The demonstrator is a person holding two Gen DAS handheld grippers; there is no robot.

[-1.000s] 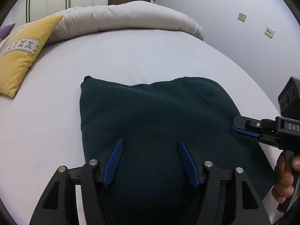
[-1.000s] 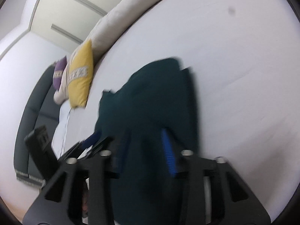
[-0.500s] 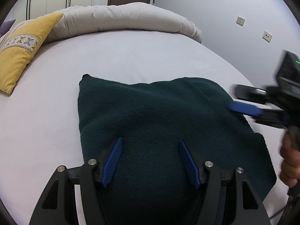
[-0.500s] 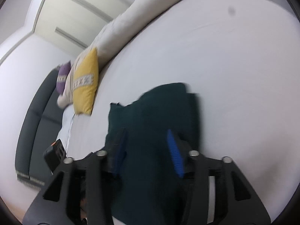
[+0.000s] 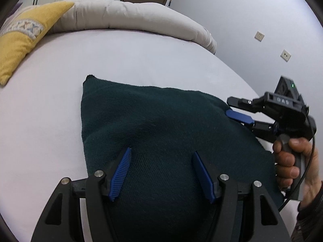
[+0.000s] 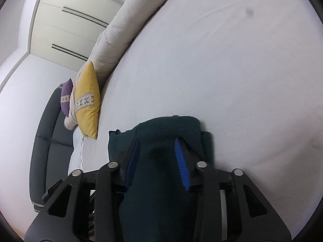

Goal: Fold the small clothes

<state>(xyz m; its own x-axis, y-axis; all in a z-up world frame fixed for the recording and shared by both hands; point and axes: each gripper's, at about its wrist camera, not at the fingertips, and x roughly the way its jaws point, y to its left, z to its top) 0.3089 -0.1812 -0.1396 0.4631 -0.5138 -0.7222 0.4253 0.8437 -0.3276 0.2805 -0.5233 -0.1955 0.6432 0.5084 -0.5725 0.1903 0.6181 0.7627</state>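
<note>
The cloth (image 5: 161,141), dark green and folded, lies on the bed (image 5: 131,56). A yellow cushion (image 5: 22,38) and a rolled duvet (image 5: 131,16) sit at the far edge, well apart from it. The left gripper (image 5: 160,173) hangs over the cloth, jaws wide, holding nothing. The right gripper (image 6: 158,161) is closing at the cloth's far-right corner, fabric between its fingers; whether they pinch it I cannot tell

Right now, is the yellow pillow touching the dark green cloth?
Apart. The left wrist view shows bare white sheet between the yellow pillow and the dark green cloth.
</note>
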